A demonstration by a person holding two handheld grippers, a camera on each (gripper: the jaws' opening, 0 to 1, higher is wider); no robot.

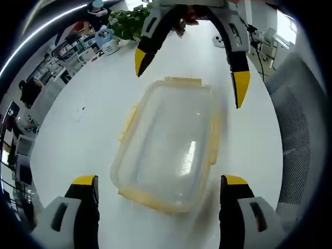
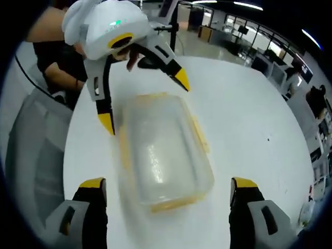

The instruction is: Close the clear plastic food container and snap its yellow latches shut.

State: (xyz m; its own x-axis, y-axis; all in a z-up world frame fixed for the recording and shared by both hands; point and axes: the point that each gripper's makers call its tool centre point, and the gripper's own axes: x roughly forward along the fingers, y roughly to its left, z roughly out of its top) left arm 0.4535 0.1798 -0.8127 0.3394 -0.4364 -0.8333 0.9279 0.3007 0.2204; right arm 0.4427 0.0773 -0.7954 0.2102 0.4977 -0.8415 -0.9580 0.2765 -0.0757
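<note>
Clear container (image 1: 168, 145) lies on white table (image 1: 93, 124), lid on, yellow latches (image 1: 213, 140) along its edges; image blurred, so cannot tell whether latches are snapped. Left gripper (image 1: 160, 182) at one short end of container, jaws wide apart, clear of it. Right gripper (image 2: 168, 185) at opposite short end, jaws likewise spread, empty. Potted plant (image 1: 127, 22) beyond container, near table's far edge.

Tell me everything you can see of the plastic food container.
The container is a clear, rounded rectangular plastic box with yellow latches along its edges. Its lid looks to be on; the blur hides whether the latches are snapped. It lies flat on the white table, between both open grippers, touching neither.
</note>
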